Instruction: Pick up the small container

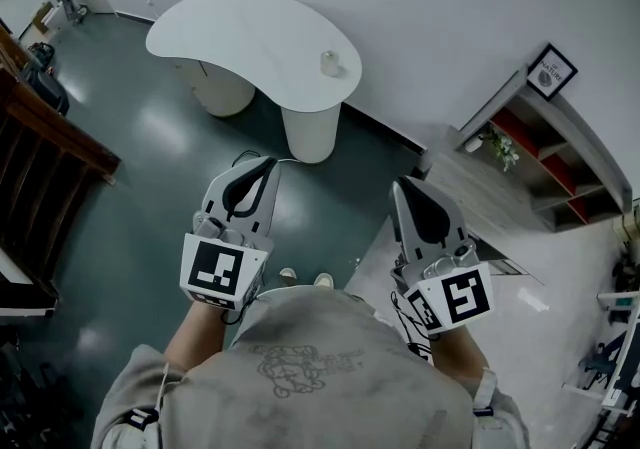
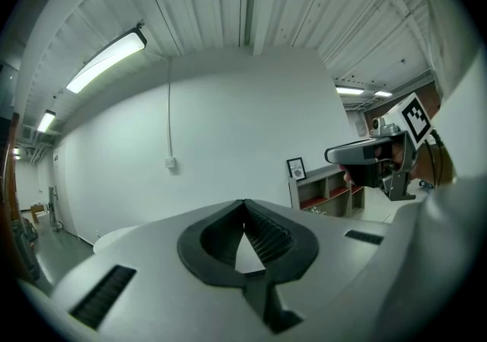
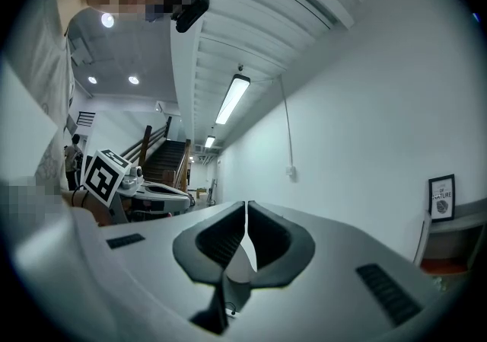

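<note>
The small container point(image 1: 330, 63), a pale little cup, stands near the right edge of a white kidney-shaped table point(image 1: 240, 37) across the floor ahead. Both grippers are held out at waist height, well short of the table. My left gripper point(image 1: 268, 163) is shut with nothing between its jaws, which meet tip to tip in the left gripper view point(image 2: 244, 205). My right gripper point(image 1: 403, 183) is shut and empty too, its jaws touching along their length point(image 3: 246, 207). Each gripper shows in the other's view: the right one point(image 2: 373, 155) and the left one point(image 3: 144, 194).
A low shelf unit point(image 1: 545, 152) with a small plant point(image 1: 497, 145) and a framed picture point(image 1: 550, 72) stands against the wall at right. Dark wooden stairs point(image 1: 45, 127) are at left. The table rests on two white pedestals point(image 1: 312, 132).
</note>
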A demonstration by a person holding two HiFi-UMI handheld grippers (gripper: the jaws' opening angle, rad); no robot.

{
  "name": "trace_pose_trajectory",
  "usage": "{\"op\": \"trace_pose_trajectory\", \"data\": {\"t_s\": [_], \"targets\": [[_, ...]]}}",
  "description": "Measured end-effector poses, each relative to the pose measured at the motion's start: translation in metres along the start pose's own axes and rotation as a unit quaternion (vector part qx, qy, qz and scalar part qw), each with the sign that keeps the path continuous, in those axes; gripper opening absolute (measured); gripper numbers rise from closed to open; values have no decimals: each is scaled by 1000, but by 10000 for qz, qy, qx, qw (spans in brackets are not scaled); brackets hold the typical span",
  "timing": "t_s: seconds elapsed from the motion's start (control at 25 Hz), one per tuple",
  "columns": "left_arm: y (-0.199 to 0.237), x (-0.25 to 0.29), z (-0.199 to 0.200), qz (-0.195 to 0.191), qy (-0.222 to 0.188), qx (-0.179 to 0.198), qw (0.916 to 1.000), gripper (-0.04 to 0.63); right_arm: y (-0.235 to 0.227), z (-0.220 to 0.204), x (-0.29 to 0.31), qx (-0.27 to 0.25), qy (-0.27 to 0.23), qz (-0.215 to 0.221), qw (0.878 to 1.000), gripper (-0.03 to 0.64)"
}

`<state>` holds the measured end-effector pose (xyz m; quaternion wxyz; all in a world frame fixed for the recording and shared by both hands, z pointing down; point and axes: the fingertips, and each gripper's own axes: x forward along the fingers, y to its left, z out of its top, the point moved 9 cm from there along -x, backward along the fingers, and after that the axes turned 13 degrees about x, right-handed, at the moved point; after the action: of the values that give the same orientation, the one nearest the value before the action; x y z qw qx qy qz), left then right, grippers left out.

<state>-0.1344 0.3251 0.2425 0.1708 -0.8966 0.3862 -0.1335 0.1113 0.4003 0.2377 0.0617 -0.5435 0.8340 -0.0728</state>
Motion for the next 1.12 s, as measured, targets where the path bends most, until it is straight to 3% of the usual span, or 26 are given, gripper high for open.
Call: {"op": "trace_pose_trajectory", "data": {"t_s": [0.6, 1.12], "targets": [[-17, 26, -13, 48, -40, -41, 10000, 17, -32, -21, 11, -46, 61, 89, 9999, 32], [22, 73, -38, -24, -17, -112, 9999, 17, -53, -35, 76, 15, 228, 120, 9997, 34]]}}
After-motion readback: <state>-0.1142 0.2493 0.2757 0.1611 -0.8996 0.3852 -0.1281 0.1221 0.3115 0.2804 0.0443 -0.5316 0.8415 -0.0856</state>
